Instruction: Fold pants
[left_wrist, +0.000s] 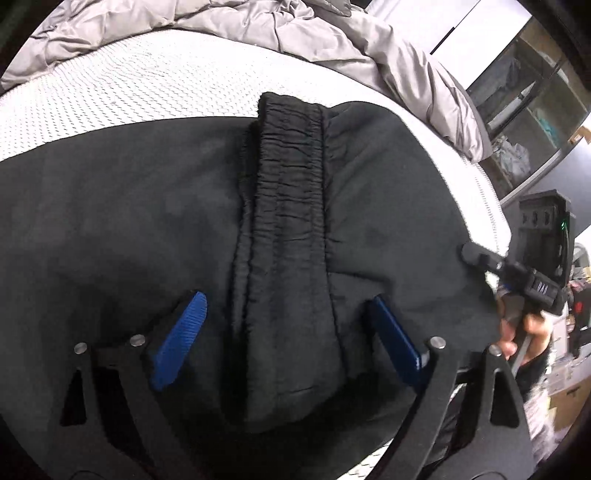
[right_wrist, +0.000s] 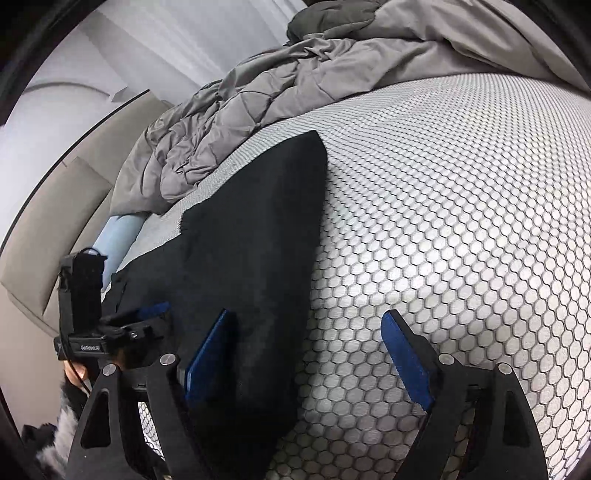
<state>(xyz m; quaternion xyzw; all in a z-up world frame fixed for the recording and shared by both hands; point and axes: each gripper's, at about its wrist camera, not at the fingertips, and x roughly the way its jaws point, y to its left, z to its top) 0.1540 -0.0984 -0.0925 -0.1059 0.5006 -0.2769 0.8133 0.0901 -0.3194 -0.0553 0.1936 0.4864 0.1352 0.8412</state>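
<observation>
Black pants lie spread on a white honeycomb-patterned mattress. Their gathered elastic waistband runs straight away from me in the left wrist view. My left gripper is open just above the cloth, and the waistband fold passes between its blue pads without touching them. In the right wrist view the pants taper to a corner at the far end. My right gripper is open over their right edge, one pad above the fabric and the other over bare mattress.
A crumpled grey quilt is bunched along the far side of the bed. Shelving with clutter stands beyond the bed's right edge. A light-blue roll and a beige padded panel border the left. A hand holds the right gripper's handle.
</observation>
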